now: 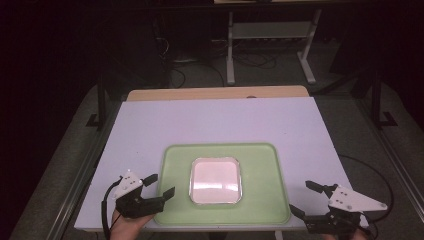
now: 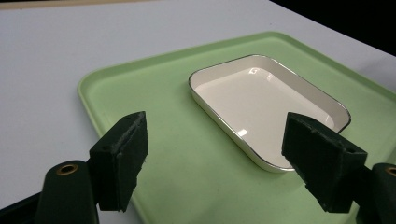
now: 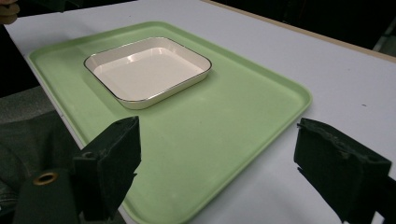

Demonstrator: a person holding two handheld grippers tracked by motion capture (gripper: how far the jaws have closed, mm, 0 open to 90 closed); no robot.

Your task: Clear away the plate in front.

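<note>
Resting centrally on the green tray [image 1: 270,165], the white dish [image 1: 215,181], judged rigid, light and slippery, was flanked by the left gripper [image 1: 159,186] and right gripper [image 1: 306,198], both spread empty; its rim was best gripped.

Dim, dark room; grey carpet floor [image 1: 260,75] beyond the white-topped table [image 1: 215,120]; pale metal stand [image 1: 272,32] at the back; black cables [image 1: 250,59] trailing around its feet.

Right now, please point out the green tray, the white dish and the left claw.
green tray [image 1: 265,180]: high view, bare floor right of the dish.
white dish [image 1: 215,181]: high view, middle of its inside.
left claw [image 1: 159,184]: high view, midway between its tips.
</note>
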